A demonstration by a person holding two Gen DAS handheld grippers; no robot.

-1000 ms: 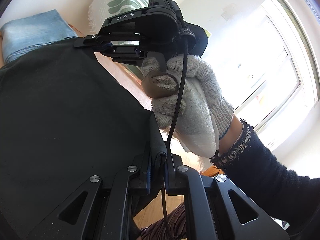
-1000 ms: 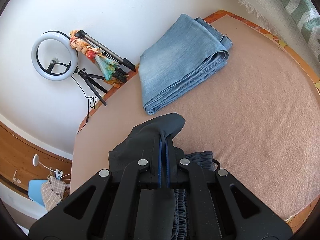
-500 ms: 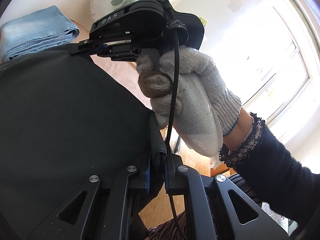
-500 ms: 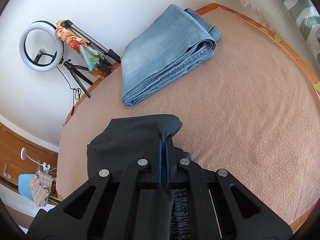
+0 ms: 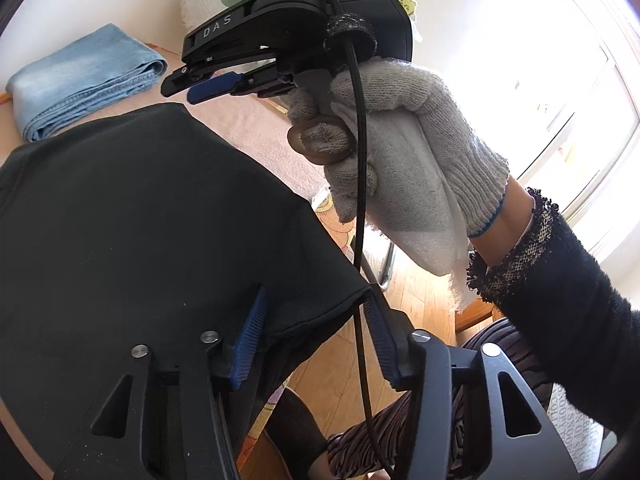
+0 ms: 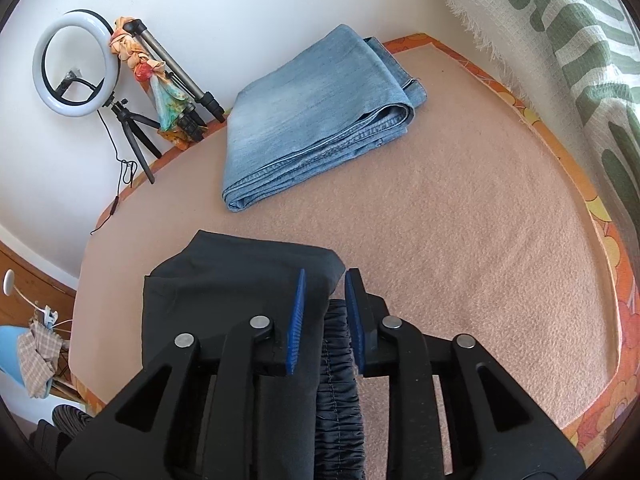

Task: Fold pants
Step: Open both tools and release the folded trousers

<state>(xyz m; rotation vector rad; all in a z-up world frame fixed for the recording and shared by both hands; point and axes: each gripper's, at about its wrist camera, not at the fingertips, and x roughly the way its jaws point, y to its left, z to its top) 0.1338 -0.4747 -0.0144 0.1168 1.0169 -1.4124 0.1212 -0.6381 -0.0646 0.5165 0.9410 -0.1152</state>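
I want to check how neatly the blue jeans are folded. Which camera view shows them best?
The right wrist view: the folded blue jeans lie whole on the pink blanket, stacked edges facing the camera. The left wrist view shows them only small at the far edge, their near side cut off by the black pants.

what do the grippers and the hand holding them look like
Both grippers are black plastic with ribbed blue pads and silver screws. The right gripper has "DAS" lettering and a black cable. Its hand wears a white knit glove and a fuzzy black sleeve.
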